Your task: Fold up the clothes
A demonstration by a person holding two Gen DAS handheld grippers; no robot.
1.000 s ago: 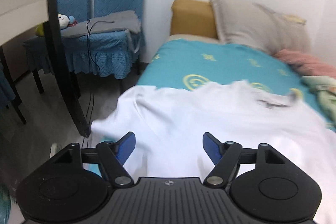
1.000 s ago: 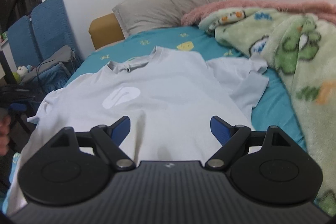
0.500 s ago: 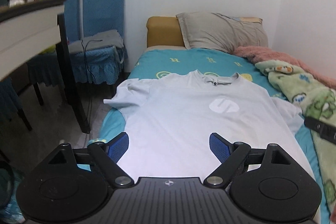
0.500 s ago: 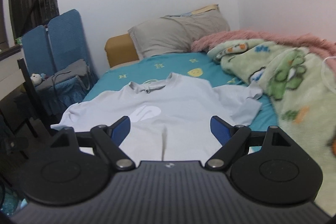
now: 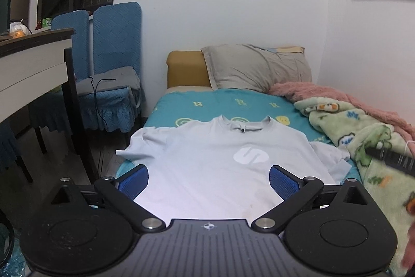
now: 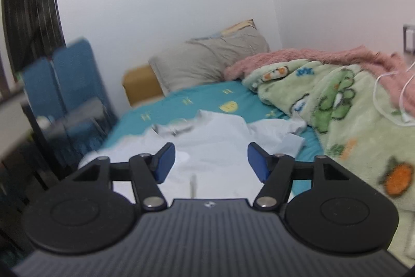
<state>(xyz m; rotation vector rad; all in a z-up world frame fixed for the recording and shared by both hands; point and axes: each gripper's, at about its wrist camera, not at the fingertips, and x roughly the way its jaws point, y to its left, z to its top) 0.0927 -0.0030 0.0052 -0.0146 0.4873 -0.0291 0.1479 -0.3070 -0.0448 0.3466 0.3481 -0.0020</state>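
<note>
A pale blue T-shirt (image 5: 207, 173) with a white round logo (image 5: 250, 155) lies front up on the teal bed sheet (image 5: 220, 105), collar toward the pillow. My left gripper (image 5: 208, 179) hovers over the shirt's hem end; its jaws are opening wide with nothing between them. In the blurred right wrist view the same T-shirt (image 6: 215, 144) lies ahead, its right sleeve (image 6: 282, 131) rumpled beside the blanket. My right gripper (image 6: 211, 162) is above the shirt's lower part, its jaws closing, the pads touching no cloth.
A green cartoon blanket (image 5: 363, 142) and a pink blanket (image 6: 311, 59) fill the bed's right side, with a white cable (image 6: 389, 100) on top. A grey pillow (image 5: 256, 66) sits at the head. Blue-covered chairs (image 5: 111, 74) and a desk (image 5: 31, 61) stand left of the bed.
The left gripper drew back from the left sleeve to the shirt's hem end and rose, and its jaws widened. The right gripper rose and its jaws narrowed; its view has become blurred.
</note>
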